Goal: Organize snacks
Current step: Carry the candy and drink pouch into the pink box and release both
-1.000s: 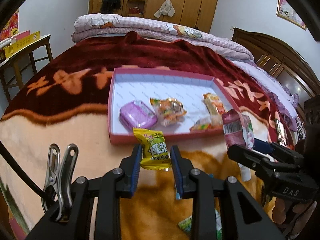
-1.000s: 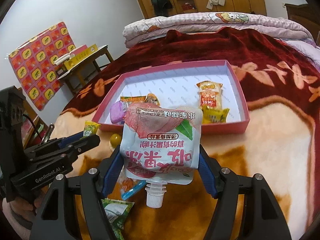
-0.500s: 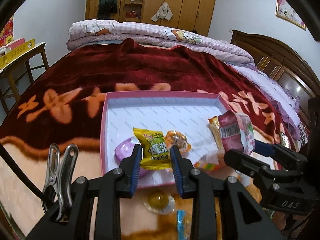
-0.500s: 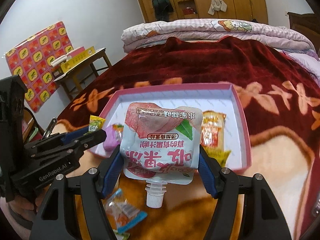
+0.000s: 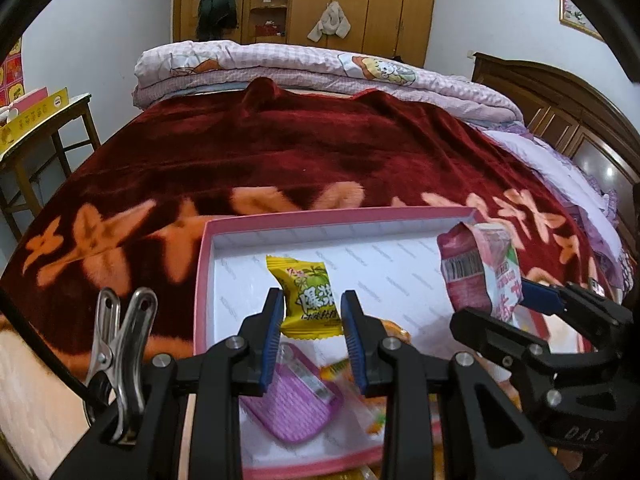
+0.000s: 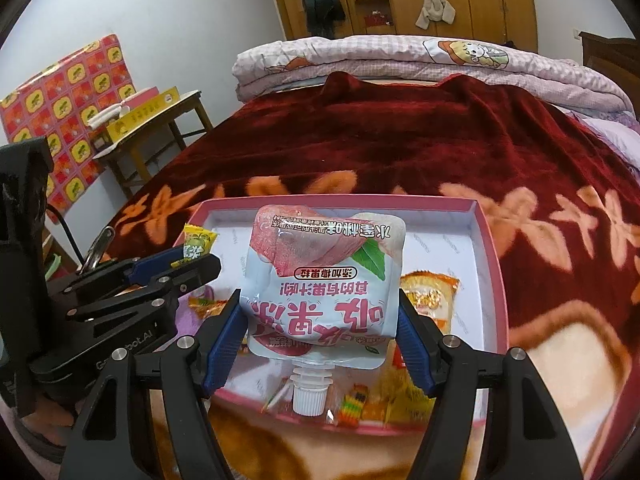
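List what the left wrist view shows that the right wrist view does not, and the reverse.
Only the left wrist view: the barcode side of the peach jelly pouch, the purple packet in full, and a dark wooden headboard.

Only the right wrist view: the pouch's printed front and white cap, an orange snack packet, and a red patterned board.

Both: the pink tray, the yellow candy clamped in the left gripper, the right gripper clamped on the pouch, and the red blanket.

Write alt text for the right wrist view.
The right gripper holds a white and pink drink pouch upside down, cap toward the camera, over a pink tray of snacks on a red flowered blanket. At left, the left gripper holds a yellow candy.
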Available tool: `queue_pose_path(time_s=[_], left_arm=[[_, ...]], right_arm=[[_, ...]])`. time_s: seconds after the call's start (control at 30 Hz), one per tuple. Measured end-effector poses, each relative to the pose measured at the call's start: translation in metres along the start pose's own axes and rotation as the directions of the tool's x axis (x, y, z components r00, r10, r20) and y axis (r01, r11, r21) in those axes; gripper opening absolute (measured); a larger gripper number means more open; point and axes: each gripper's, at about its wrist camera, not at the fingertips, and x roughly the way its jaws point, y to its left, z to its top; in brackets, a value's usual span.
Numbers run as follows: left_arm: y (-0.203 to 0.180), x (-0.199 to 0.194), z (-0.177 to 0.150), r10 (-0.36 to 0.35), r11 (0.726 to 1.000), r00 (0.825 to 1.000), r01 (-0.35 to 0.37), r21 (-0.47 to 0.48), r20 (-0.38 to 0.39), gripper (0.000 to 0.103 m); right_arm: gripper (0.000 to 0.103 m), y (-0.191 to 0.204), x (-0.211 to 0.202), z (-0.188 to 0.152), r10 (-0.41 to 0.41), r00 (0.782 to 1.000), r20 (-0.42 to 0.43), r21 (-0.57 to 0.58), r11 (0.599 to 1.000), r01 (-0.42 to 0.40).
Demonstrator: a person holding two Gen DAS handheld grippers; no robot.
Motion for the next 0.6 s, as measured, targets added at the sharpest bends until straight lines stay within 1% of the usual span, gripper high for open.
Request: queue_pose_path(time_s=[0.17, 0.37, 0.43, 0.47, 0.53, 0.6], left_arm=[[0.007, 0.015, 0.002, 0.009, 1.0, 1.0, -0.01, -0.015, -0.022, 0.031], [0.013, 0.024, 0.0, 0.006, 1.0, 0.999, -0.007, -0.019, -0.045, 0.031], [0.013, 0.025, 0.0, 0.015, 1.0, 0.999, -0.016, -0.019, -0.049, 0.032], [0.013, 0.025, -0.001, 0.017, 1.0, 0.999, -0.018, -0.019, -0.051, 0.033], [0.013, 0.026, -0.001, 0.017, 1.0, 0.998, -0.019, -0.02, -0.061, 0.042], [0.014, 0.025, -0.001, 0.022, 0.999, 0.998, -0.024, -0.024, -0.063, 0.043]], right_arm=[[0.071, 0.003, 0.012, 0.002, -0.018, 1.0, -0.015, -0.017, 1.0, 0.018], [0.071, 0.002, 0.02, 0.003, -0.031, 0.999, -0.024, -0.022, 0.999, 0.031], [0.071, 0.001, 0.021, 0.004, -0.03, 0.999, -0.025, -0.02, 0.999, 0.03], [0.071, 0.001, 0.022, 0.003, -0.029, 0.999, -0.028, -0.019, 0.999, 0.029], [0.071, 0.001, 0.022, 0.003, -0.031, 0.999, -0.032, -0.02, 0.999, 0.031], [0.071, 0.001, 0.023, 0.002, -0.04, 0.999, -0.03, -0.027, 0.999, 0.039]])
